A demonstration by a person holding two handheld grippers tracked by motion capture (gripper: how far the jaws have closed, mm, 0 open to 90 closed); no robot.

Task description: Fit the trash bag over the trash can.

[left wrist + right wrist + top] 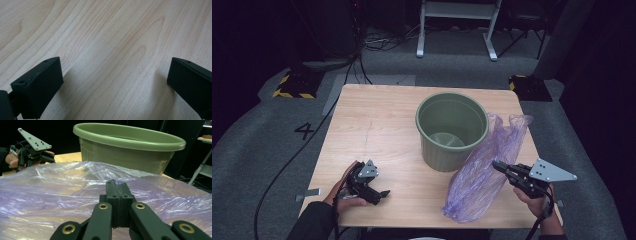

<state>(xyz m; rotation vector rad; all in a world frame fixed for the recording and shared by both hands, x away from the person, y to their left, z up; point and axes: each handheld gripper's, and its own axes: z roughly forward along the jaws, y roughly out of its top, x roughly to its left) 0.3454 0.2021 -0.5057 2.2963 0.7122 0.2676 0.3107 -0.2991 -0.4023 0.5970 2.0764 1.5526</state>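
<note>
The table (377, 125) carries a green bin (452, 131) standing upright toward its far right side, empty as far as its floor shows. A purple bag (484, 170) lies flat and crumpled just right of the bin, running from the bin's far side down to the near edge and touching its wall. The right gripper (498, 165) has its jaws closed together at the bag's right edge; in the right gripper view (117, 185) they seem to pinch a fold of film, though how much is caught is hard to tell. The left gripper (384, 193) rests near the near left corner, jaws wide over bare wood (112, 45), holding nothing.

The step looks like lining the bin. Lift slowly so the thin film stays pinched, then bring the left gripper across to find the bag's mouth.
</note>
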